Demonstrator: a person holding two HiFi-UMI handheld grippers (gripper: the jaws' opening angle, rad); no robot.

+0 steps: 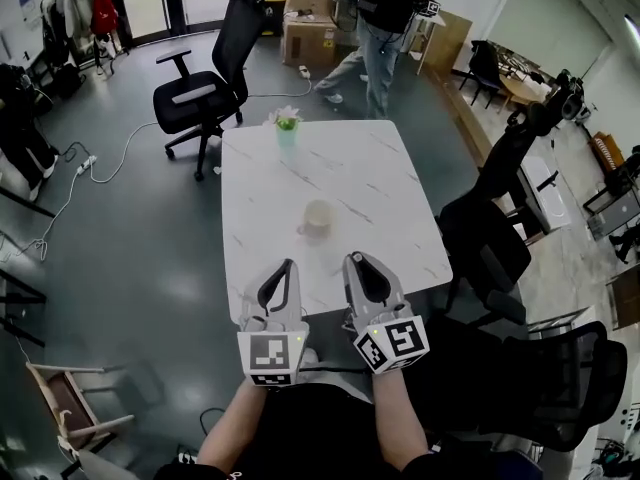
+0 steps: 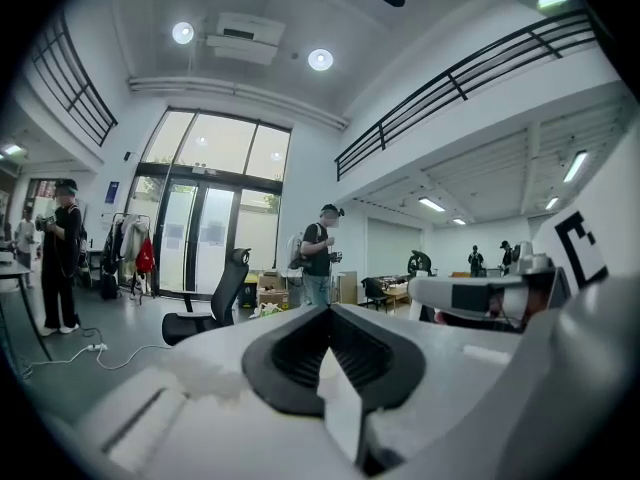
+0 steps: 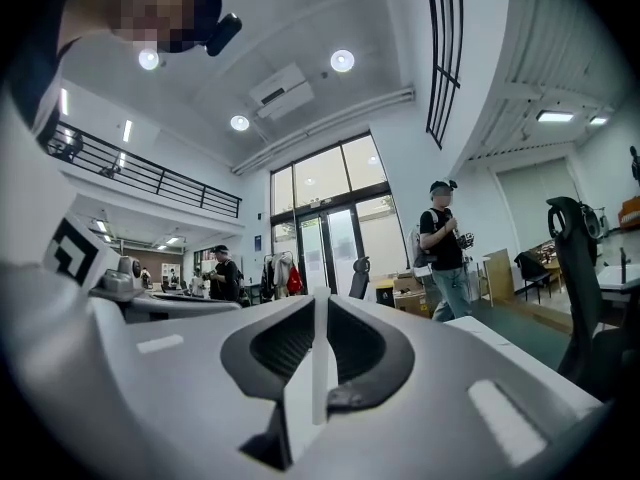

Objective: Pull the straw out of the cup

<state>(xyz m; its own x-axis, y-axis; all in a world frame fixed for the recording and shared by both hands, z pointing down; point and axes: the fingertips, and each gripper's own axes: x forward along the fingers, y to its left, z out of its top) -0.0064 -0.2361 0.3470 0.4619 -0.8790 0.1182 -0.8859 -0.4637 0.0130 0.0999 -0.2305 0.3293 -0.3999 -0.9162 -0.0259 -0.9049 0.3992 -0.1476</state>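
Note:
A beige cup (image 1: 317, 218) stands near the middle of the white marble table (image 1: 385, 183); no straw shows in it from the head view. Both grippers hover side by side over the table's near edge, well short of the cup. My right gripper (image 1: 353, 259) (image 3: 320, 300) points level, and a thin white straw (image 3: 318, 363) is pinched between its pads, its end just past the tips. My left gripper (image 1: 290, 264) (image 2: 328, 310) has its tips together with nothing between them. The cup is in neither gripper view.
A small green pot with a plant (image 1: 287, 128) sits at the table's far edge. A black office chair (image 1: 205, 88) stands at the far left, another chair (image 1: 490, 233) by the right side. A person (image 1: 388, 28) stands beyond the table near cardboard boxes (image 1: 308, 30).

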